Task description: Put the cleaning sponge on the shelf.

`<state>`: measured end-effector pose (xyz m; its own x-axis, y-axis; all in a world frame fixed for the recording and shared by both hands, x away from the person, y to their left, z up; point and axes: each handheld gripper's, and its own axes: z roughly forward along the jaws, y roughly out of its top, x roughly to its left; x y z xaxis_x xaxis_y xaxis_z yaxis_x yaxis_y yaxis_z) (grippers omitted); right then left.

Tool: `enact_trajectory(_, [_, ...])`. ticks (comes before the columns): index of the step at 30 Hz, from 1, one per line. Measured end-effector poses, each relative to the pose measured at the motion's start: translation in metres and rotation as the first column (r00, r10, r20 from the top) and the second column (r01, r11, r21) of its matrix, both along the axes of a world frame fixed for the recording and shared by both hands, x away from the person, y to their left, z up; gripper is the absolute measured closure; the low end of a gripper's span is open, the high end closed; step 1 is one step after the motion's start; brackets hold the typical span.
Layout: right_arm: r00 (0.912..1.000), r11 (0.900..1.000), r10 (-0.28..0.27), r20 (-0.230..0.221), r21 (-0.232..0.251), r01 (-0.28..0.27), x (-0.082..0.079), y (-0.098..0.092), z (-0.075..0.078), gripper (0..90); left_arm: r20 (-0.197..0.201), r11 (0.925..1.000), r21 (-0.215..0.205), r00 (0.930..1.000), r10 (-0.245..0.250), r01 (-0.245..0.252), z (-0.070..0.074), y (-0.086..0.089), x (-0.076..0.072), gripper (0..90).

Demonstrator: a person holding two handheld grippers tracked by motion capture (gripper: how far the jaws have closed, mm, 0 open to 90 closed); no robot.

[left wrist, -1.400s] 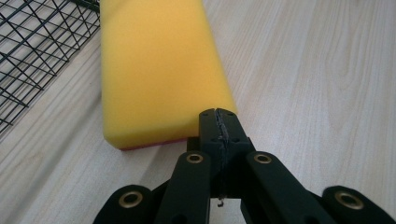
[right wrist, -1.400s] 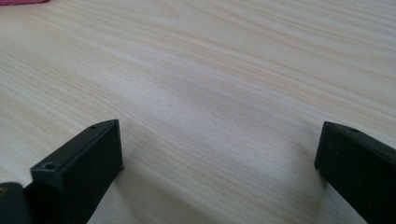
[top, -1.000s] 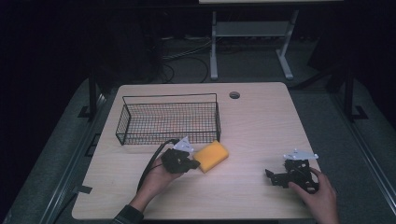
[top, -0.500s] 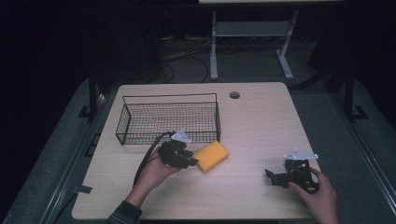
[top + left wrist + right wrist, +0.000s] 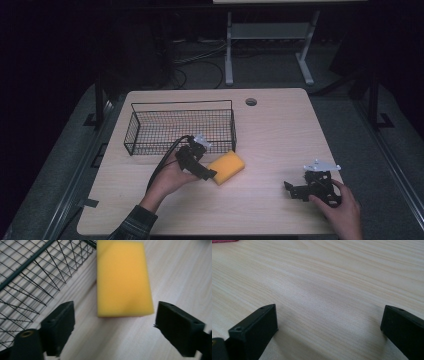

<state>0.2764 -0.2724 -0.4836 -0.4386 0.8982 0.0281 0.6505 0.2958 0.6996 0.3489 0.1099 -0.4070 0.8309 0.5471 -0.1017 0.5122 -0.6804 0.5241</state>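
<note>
The yellow sponge (image 5: pixel 226 167) lay flat on the wooden table (image 5: pixel 280 135), just outside the near right corner of the wire basket (image 5: pixel 150 127), close to its wires though I could not tell whether it touched them. A second earlier my left gripper (image 5: pixel 199 169) had been pressed tight together against the sponge's near end; since then its jaws had just been opening, and they stood wide apart, with the sponge ahead of the tips and nothing pinched between them. In the left gripper view the sponge (image 5: pixel 123 277) sat free on the wood beyond both pads (image 5: pixel 60 322), the basket mesh (image 5: pixel 30 277) running along its side. The sponge itself had barely shifted. I took that to mean I had let go of it, or was readying a wider bite, and that the sponge had not yet gone into the basket. The basket looked empty, as far as the dim high view allowed. My right gripper (image 5: pixel 300 190) rested well apart on the table's near right, jaws wide over bare wood (image 5: pixel 324 290).
</note>
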Motion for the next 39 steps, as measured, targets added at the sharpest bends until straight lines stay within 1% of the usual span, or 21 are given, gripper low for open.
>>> enact_trajectory(2, [1.0,1.0,0.0,0.0,0.0,0.0,0.0,0.0,0.0,0.1,-0.005,0.9997,0.019,0.9999,-0.014,0.014,0.001,-0.003,0.003,12.8])
enact_trajectory(3, [1.0,1.0,0.0,0.0,0.0,0.0,0.0,0.0,0.0,0.1,-0.011,0.9998,0.019,0.9999,-0.008,0.008,0.001,-0.005,0.003,9.3])
enact_trajectory(4, [1.0,1.0,0.0,0.0,0.0,0.0,0.0,0.0,0.0,0.2,-0.012,0.9995,0.026,0.9998,-0.016,0.016,0.001,-0.007,0.004,8.7])
enact_trajectory(13, [1.0,1.0,-0.002,0.001,-0.001,0.002,0.0,0.0,0.0,0.1,-0.021,0.9981,0.044,0.9989,-0.042,0.043,-0.002,-0.025,0.009,8.7])
enact_trajectory(29, [1.0,1.0,-0.002,0.001,-0.001,0.002,0.0,0.0,0.0,0.2,-0.036,0.9964,0.068,0.9982,-0.047,0.05,-0.011,-0.047,0.015,8.7])
enact_trajectory(35, [1.0,1.0,-0.001,0.001,-0.001,0.001,0.0,0.0,0.0,0.2,-0.039,0.9945,0.09,0.9979,-0.051,0.055,-0.016,-0.055,0.017,8.7])
enact_trajectory(39, [1.0,1.0,-0.001,0.001,-0.001,0.001,0.0,0.0,0.0,0.2,-0.042,0.9938,0.096,0.9978,-0.052,0.056,-0.02,-0.06,0.018,8.7])
